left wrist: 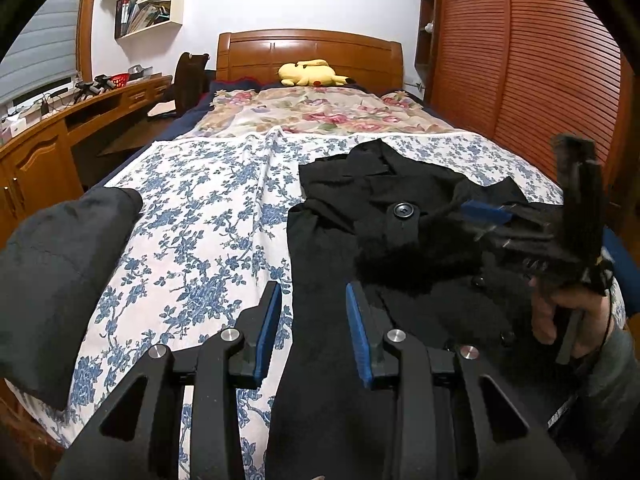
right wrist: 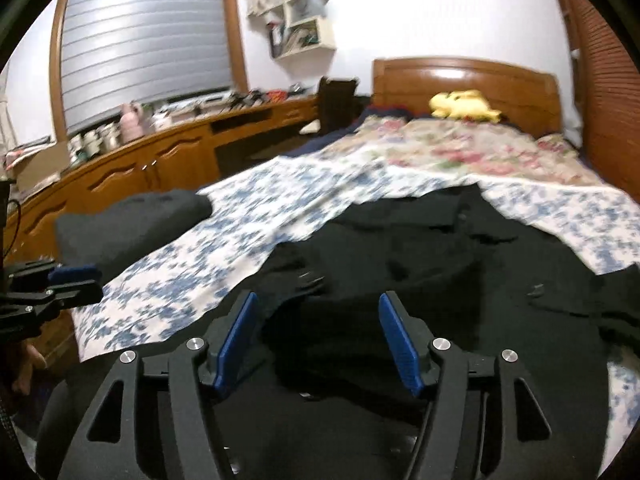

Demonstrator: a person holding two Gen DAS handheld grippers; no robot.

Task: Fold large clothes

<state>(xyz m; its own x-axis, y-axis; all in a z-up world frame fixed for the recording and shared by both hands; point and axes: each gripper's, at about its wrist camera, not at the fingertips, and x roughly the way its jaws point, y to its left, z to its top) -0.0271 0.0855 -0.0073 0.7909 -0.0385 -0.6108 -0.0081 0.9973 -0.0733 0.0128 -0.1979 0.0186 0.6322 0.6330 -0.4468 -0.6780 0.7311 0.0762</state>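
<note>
A black buttoned coat lies spread on the right half of the bed, collar toward the headboard. My left gripper hovers open over the coat's left edge, with nothing between its blue pads. My right gripper, held by a hand, is over the coat's right side beside a bunched fold. In the right wrist view my right gripper stands open just above the coat, its pads clear of the cloth. The left gripper shows at that view's left edge.
A dark grey folded garment rests at the bed's left edge. A yellow plush toy lies by the wooden headboard. A wooden desk runs along the left and a slatted wardrobe along the right.
</note>
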